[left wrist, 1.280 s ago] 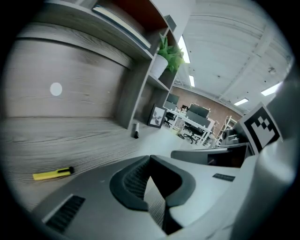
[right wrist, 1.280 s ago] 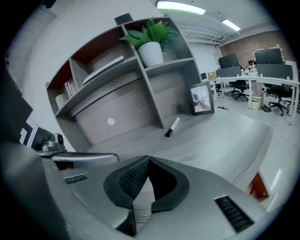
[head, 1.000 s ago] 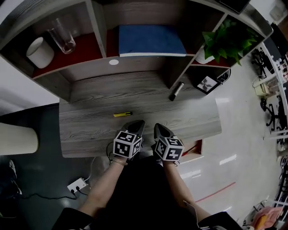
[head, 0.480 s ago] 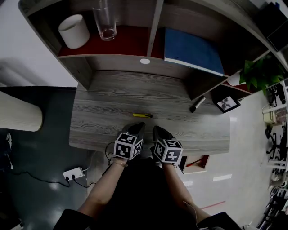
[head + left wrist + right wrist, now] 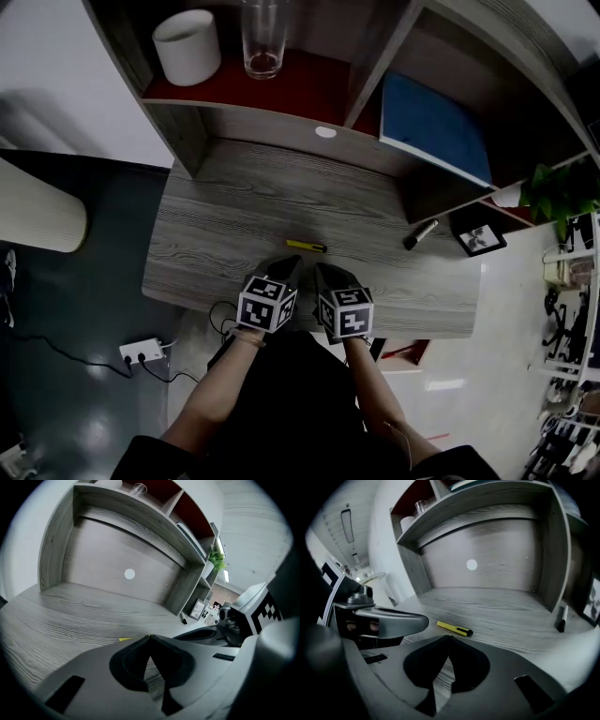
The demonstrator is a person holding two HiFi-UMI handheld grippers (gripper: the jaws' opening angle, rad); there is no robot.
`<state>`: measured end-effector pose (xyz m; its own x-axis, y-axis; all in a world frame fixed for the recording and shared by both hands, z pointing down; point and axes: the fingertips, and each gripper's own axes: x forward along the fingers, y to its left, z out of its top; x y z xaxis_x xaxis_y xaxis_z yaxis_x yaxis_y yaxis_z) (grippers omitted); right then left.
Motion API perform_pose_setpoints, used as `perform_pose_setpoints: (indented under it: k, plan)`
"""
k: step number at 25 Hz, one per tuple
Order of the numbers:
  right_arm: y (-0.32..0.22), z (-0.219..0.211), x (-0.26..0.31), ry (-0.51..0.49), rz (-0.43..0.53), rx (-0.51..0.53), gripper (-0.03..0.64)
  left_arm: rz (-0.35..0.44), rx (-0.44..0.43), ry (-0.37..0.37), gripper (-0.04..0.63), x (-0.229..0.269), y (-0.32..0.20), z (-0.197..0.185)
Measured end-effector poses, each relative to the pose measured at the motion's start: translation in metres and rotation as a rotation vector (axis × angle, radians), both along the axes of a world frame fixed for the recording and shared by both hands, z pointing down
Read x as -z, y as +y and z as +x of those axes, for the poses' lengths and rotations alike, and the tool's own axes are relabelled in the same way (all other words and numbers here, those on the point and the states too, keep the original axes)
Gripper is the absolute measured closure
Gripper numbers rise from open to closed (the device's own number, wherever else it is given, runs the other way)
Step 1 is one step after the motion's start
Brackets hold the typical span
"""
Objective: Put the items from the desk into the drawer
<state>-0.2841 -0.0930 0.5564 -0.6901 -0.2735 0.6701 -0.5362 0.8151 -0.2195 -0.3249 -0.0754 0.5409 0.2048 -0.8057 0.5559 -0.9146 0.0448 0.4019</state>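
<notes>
**A:** Since both are empty, quick pass. Left gripper [image 5: 284,266]: jaws pressed together, nothing in them, over the desk's [image 5: 216,234] near edge.

**B:** Yellow pen [image 5: 307,247]?

**A:** Lying flat on the desk, just ahead of the two tips. Right gripper [image 5: 324,272]: also closed, empty. Black marker [image 5: 421,233] lies far right on the desk.

**B:** Risk?

**A:** Closed jaws would likely shove the pen and roll it away, so open first. Drawer not clearly in view.
</notes>
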Motion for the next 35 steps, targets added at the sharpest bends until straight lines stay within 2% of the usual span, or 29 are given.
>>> perform_pose_setpoints:
  k: [4, 8, 17, 23, 27, 30, 35]
  plan:
    - [-0.016, -0.008, 0.005, 0.052, 0.077, 0.111, 0.612, -0.005, -0.008, -0.013, 0.584, -0.003, -0.003, -0.001]
    - [-0.027, -0.016, 0.001, 0.094, 0.082, 0.23, 0.563, -0.004, 0.0, 0.015, 0.584, -0.004, -0.004, 0.0]
    - [-0.016, -0.031, -0.025, 0.26, 0.13, 0.667, 0.505, -0.034, 0.017, -0.003, 0.584, -0.014, 0.0, -0.011]
    - [-0.02, -0.032, -0.037, 0.36, 0.141, 0.844, 0.502, -0.059, 0.045, -0.01, 0.584, -0.019, 0.01, -0.021]
    - [-0.015, -0.034, -0.041, 0.375, 0.098, 0.912, 0.502, -0.063, 0.056, -0.014, 0.584, -0.021, 0.015, -0.026]
    - [-0.016, -0.033, -0.042, 0.383, 0.068, 0.912, 0.502, -0.058, 0.06, -0.015, 0.584, -0.02, 0.015, -0.028]
    - [-0.018, -0.035, -0.045, 0.389, 0.075, 0.911, 0.512, -0.053, 0.044, -0.021, 0.584, -0.018, 0.013, -0.027]
